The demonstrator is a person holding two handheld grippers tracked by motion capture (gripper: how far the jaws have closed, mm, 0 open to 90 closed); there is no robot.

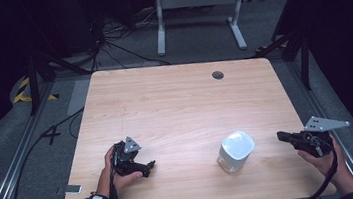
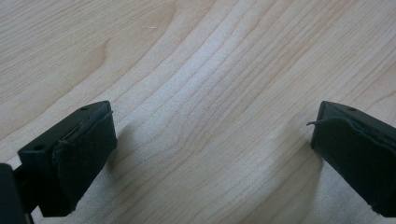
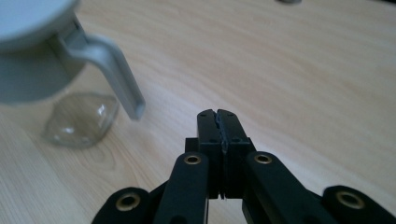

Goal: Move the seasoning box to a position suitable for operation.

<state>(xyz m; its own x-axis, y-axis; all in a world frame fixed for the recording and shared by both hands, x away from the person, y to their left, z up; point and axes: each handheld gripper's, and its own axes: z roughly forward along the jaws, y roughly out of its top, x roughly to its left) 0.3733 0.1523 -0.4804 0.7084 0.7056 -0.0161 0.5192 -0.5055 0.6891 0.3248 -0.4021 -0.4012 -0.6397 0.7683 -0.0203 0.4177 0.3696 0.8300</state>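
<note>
High view looks down on a pale wooden desk (image 1: 180,104) with rounded corners, where a person's two hands come in from the near edge; the left hand-held gripper (image 1: 148,167) lies low over the wood at the near left, held in the left hand (image 1: 117,174), its black tips turned toward the middle of the desk; the right hand-held gripper (image 1: 283,136) is held in the right hand (image 1: 324,155) near the right edge, pointing left toward a clear glass jar (image 1: 235,151) with a white lid, which stands upright on the desk in the near right part, between the two grippers and closer to the right one, touching neither; a small dark round hole (image 1: 218,75) sits in the desk near its far edge; left gripper view shows its two black jaws spread wide with bare wood grain between them and nothing held; right gripper view shows its two jaws pressed together with nothing between them, and the jar (image 3: 51,65) blurred at the upper left, a grey clasp, possibly a lid latch, hanging down its side.
</note>
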